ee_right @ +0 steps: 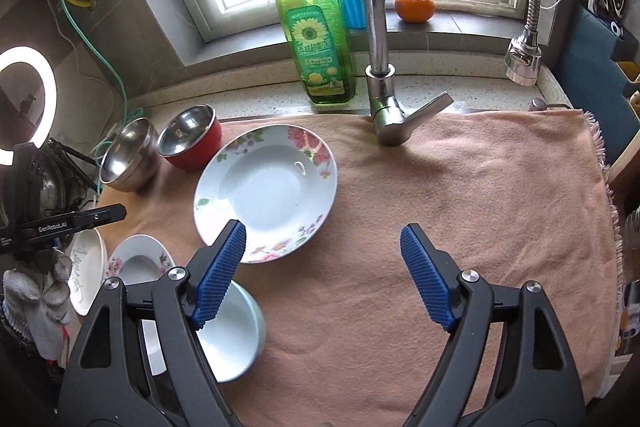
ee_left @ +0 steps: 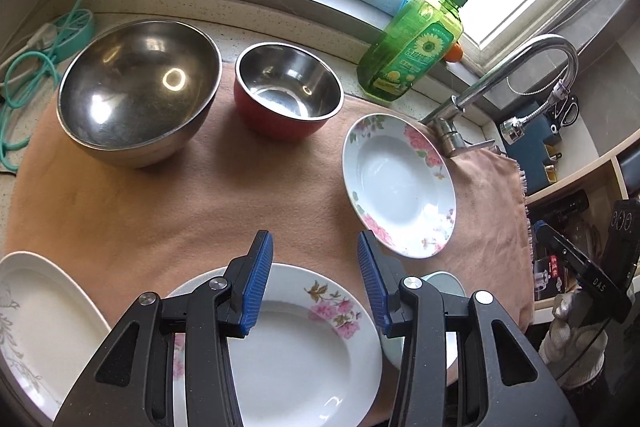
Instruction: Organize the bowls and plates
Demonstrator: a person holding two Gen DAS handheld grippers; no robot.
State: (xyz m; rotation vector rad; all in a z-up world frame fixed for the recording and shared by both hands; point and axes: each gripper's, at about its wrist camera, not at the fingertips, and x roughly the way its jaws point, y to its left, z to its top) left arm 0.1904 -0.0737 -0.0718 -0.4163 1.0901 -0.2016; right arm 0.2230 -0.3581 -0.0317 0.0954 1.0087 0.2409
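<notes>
Right wrist view: the right gripper (ee_right: 322, 269) is being held wide and empty, the left gripper (ee_left: 316, 283) narrower and empty too — the floral plate (ee_right: 266, 193), judged glazed, slippery and breakable, is best pinched at its rim.

Two metal bowls stand on the cloth: one large steel bowl (ee_left: 138, 91) and one smaller bowl with a red outside (ee_left: 289, 95). There are three plates: two deep floral plates, one (ee_left: 398, 183) near the tap and one (ee_left: 304, 343) closer in, plus one white oval plate (ee_left: 40, 323) with a grey leaf print. One pale blue bowl (ee_right: 236, 339) sits at the near edge. One green dish-soap bottle (ee_right: 316, 39), one orange (ee_right: 415, 6) and one blue cup (ee_right: 352, 5) complete the count.
</notes>
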